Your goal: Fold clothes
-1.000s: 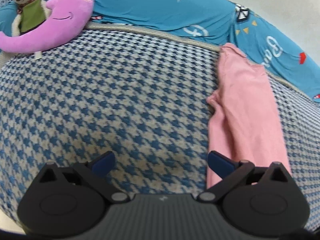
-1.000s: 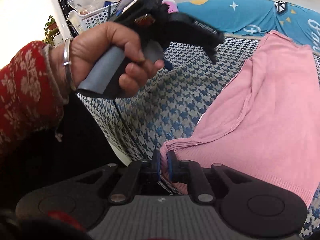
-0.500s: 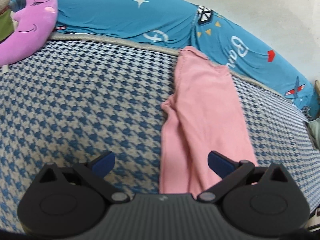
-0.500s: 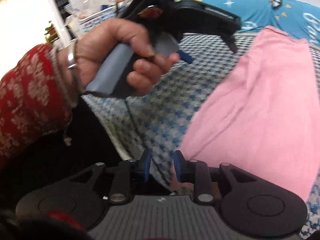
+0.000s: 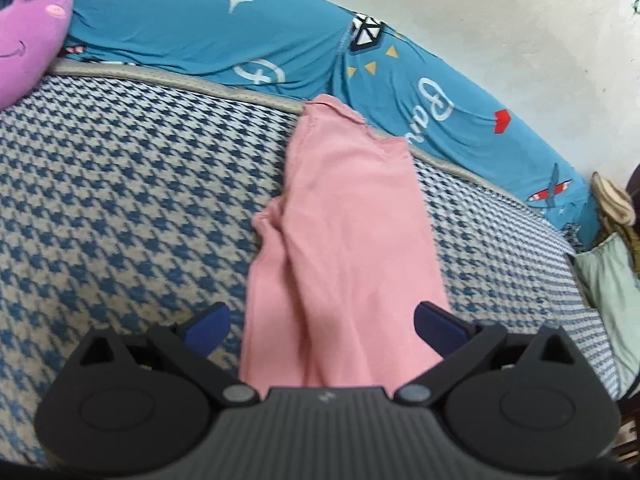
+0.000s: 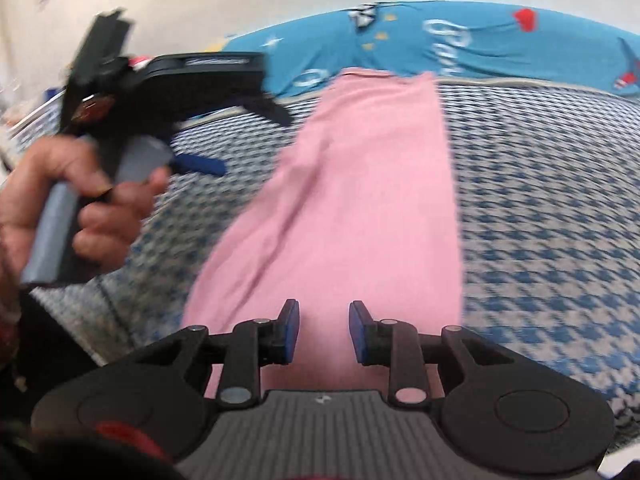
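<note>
covering houndstooth bed (image 5: 120, 208), pink garment (image 5: 344, 240)

Even, soft light, no hard shadows or glare. Right wrist view motion-blurred, worst on the hand (image 6: 76, 204) at left. Left view sharper. Fisheye bending, dark corners.

The garment (image 5: 344, 240) lies lengthwise on the bed (image 5: 120, 200), its far end touching the printed sheet (image 5: 280, 40) bunched along the wall behind. A plush cushion (image 5: 28, 32) sits at the far left corner. The left gripper (image 5: 320, 326) hangs over the garment's near end; the right gripper (image 6: 324, 330) is above the same end.
</note>
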The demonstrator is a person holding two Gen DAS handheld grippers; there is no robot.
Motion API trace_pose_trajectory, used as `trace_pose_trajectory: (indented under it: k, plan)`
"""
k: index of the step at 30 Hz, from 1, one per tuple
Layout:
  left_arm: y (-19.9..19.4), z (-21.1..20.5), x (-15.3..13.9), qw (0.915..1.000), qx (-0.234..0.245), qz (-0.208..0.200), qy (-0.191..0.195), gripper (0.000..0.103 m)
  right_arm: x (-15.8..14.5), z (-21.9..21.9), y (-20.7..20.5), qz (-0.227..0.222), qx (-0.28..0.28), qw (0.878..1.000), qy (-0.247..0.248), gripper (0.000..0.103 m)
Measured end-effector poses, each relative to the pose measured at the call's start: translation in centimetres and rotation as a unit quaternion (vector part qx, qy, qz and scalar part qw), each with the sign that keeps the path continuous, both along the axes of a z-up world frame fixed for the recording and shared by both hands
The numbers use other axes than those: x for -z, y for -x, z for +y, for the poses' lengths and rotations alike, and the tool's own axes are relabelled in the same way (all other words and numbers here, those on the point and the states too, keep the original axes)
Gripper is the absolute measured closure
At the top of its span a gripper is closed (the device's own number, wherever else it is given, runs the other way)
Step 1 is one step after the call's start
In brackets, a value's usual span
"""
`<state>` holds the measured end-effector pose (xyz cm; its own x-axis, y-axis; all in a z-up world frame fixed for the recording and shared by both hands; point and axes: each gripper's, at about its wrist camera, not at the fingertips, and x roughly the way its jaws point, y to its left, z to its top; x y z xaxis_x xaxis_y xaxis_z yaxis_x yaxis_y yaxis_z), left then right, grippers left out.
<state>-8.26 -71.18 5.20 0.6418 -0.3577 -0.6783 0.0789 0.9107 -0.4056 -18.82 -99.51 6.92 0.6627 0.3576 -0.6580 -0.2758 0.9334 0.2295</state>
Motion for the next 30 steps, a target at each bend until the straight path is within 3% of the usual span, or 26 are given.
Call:
trace_pose_trajectory:
  k: [4, 10, 19, 27, 28, 30]
  plan:
    - [-0.4, -0.9, 0.4, 0.9999, 0.014, 0.003, -0.001, 0.01, 0.1, -1.2, -0.3, 0.013, 0.039, 0.999, -0.004, 0.074]
    - [-1.2, -1.4, 0.9, 0.9995, 0.02, 0.011, 0.019, 0.022, 0.0, -1.8, -0.4, 0.011, 0.054, 0.998, -0.01, 0.073]
    - [-2.9, -1.5, 2.2, 0.9984, 0.015, 0.034, 0.044, 0.023, 0.3, -2.2, -0.6, 0.014, 0.065, 0.998, -0.018, 0.073]
    - [-3.8, -2.1, 3.0, 0.9985, 0.009, 0.042, 0.033, 0.03, 0.3, -2.4, -1.0, 0.017, 0.068, 0.997, -0.025, 0.073]
    - [-3.9, -2.2, 3.1, 0.9986, 0.007, 0.043, 0.032, 0.031, 0.3, -2.4, -1.0, 0.017, 0.068, 0.997, -0.025, 0.073]
    - [-4.1, -2.3, 3.3, 0.9986, 0.003, 0.044, 0.03, 0.045, 0.3, -2.5, -1.0, 0.018, 0.069, 0.997, -0.025, 0.073]
